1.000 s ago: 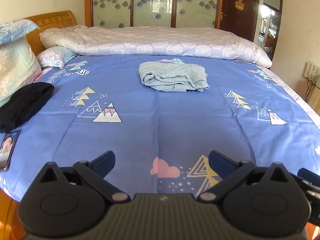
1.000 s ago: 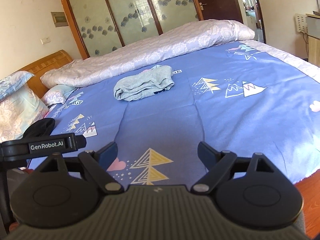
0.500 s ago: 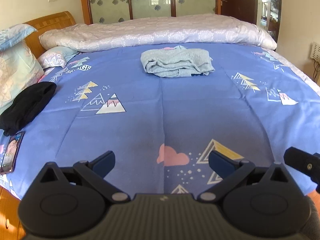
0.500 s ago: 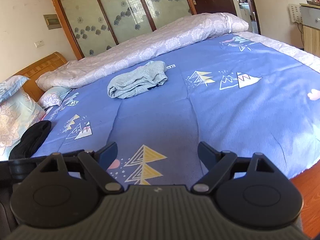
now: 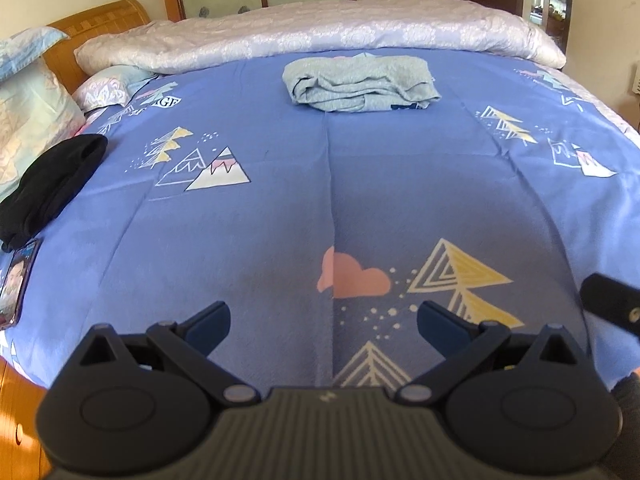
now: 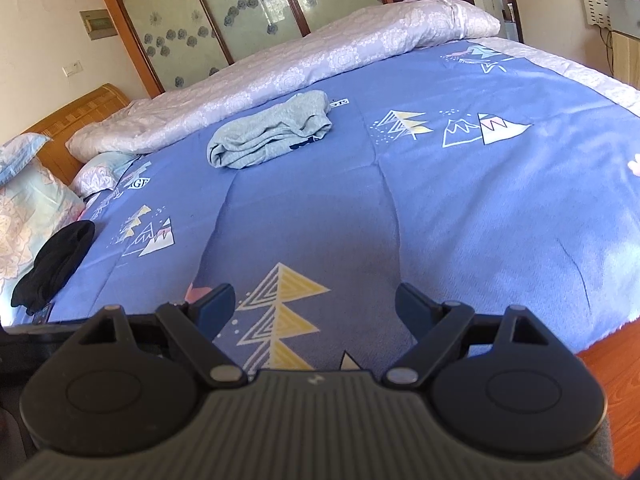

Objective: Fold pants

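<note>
- While the left hand-held gripper [image 5: 323,322] hangs low over the near edge of the bed [image 5: 280,208], its jaws are spread wide and hold nothing; the pants [image 5: 360,84], a pale grey-blue bundle, lie well apart from it at the far side of the blue sheet, just before the rolled quilt [image 5: 320,32].
- In this left view the bundle looks soft, light knit, already doubled into loose layers with a rounded fold on its left end. It should sag and slide over itself when lifted, so I'd judge a pinch at a corner or hem through all layers is the safest hold.
- A black garment [image 5: 48,184] and a phone [image 5: 18,280] sit off to the left, clear of the job.
- Over to the right view: the right hand-held gripper [image 6: 316,306] is also spread and empty, near the bed's edge.
- From here the pants [image 6: 272,134] lie slantwise, their thick folded end nearer; the far open end, where a dark print shows, looks the looser place to grab.
</note>
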Available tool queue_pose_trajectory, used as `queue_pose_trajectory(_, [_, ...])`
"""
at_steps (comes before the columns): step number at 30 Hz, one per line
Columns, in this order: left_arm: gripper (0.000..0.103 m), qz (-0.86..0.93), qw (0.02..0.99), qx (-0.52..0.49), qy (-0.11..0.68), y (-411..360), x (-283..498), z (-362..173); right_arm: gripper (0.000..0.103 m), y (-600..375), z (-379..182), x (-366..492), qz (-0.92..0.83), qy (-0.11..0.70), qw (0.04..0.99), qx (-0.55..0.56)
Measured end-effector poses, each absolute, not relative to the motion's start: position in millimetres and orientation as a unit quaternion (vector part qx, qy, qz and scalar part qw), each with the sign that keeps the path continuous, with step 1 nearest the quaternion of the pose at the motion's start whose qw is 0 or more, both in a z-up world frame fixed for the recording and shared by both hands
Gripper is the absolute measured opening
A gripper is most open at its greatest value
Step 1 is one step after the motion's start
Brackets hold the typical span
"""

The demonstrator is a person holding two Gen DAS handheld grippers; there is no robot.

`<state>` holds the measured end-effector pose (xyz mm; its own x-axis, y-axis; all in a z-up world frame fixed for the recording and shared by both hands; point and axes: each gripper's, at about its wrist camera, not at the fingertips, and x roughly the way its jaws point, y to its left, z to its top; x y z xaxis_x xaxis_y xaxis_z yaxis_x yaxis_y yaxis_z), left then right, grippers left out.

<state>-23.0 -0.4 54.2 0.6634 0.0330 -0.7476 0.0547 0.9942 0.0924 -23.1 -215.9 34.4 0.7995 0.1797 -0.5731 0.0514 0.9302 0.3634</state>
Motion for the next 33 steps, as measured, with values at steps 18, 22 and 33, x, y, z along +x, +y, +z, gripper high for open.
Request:
queue_pose_trajectory(18, [0.103,0.000,0.907,0.048,0.418,6.3,-19.3,52.4,0.089,-212.7,34.8,-14.7,0.047,0.321,0.929,0.176])
queue_pose_trajectory(22, [0.103,-0.001,0.907,0.048,0.417,5.7,-20.2,53.3,0.089,-212.2,36.0,-14.8,0.047,0.319,0.930,0.174])
queue_pose_trajectory(33, [0.103,-0.001,0.909,0.046,0.414,6.1,-22.9,57.6,0.089,-209.6,40.4,-18.2,0.045,0.312,0.935,0.165])
